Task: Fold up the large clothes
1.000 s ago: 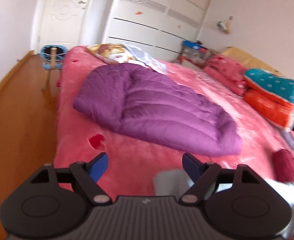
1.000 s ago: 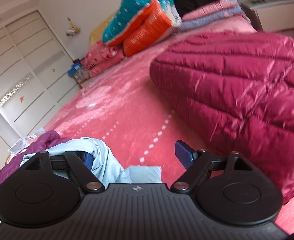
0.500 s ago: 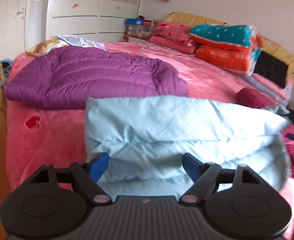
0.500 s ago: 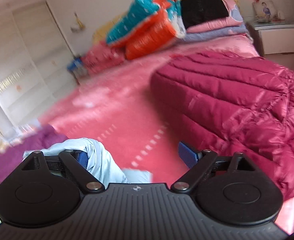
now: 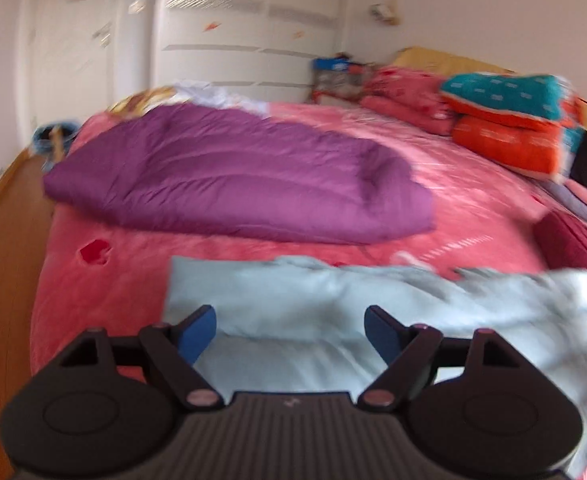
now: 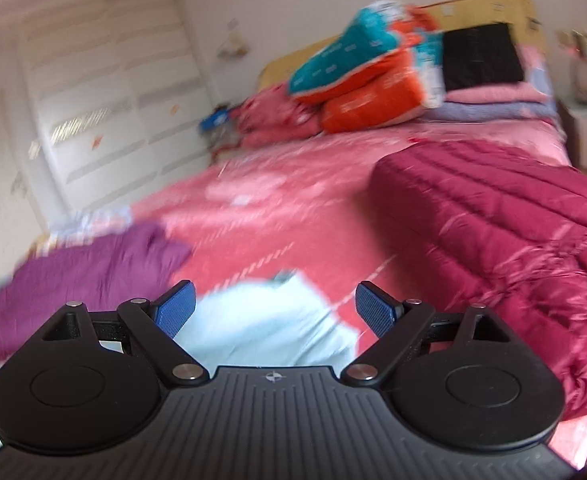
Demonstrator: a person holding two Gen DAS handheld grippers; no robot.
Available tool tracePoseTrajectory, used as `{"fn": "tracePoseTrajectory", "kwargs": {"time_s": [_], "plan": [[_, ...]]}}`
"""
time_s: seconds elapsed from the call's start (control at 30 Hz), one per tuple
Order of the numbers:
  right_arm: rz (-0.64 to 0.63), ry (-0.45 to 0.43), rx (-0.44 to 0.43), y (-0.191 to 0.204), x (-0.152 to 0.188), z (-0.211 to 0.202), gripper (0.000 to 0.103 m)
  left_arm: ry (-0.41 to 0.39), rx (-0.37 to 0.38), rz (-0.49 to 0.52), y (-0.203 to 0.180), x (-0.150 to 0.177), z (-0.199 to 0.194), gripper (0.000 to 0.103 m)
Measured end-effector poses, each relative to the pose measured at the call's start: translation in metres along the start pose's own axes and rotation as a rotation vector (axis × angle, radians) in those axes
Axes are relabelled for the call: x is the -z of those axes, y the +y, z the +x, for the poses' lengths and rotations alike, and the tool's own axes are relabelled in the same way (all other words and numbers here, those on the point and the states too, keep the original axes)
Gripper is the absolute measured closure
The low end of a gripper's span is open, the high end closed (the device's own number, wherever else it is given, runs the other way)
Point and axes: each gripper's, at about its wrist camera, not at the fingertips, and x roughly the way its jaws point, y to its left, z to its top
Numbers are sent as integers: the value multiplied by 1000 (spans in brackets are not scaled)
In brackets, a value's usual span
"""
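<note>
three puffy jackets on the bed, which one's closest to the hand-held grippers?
The light blue jacket: it lies right in front of both, while the purple jacket and the dark red jacket sit farther back.

Pale blue quilted cloth jacket: matt. Maroon quilted padded coat: glossy sheen. Pink fleece bed cover: soft, matt. Orange-brown wooden floor: smooth.

On the bed lie three padded garments: one purple, one light blue, one dark red. At the bed's head sit two stacked pillows, teal over orange, and what seem, through blur, two pink folded quilts.
</note>
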Motion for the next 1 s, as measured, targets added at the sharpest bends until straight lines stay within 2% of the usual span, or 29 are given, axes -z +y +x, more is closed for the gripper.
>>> {"fn": "tracePoseTrajectory", "kwargs": {"time_s": [0.07, 0.2, 0.37, 0.5, 0.63, 0.77, 1.0], "plan": [[-68, 29, -28, 14, 9, 6, 0, -5, 34, 65, -11, 9, -9, 20], [-223, 63, -45, 41, 27, 18, 0, 8, 33, 177, -21, 30, -8, 20], [-365, 80, 52, 55, 44, 43, 0, -15, 10, 171, -18, 26, 14, 19], [-342, 95, 114, 46, 41, 68, 0, -39, -12, 177, -20, 16, 38, 18], [-296, 123, 143, 41, 38, 96, 0, -28, -21, 149, -17, 8, 67, 11], [-292, 139, 150, 41, 35, 114, 0, -25, -17, 121, -15, 6, 89, 7], [-204, 205, 124, 30, 29, 140, 0, 18, 23, 56, -4, 5, 119, 2]]}}
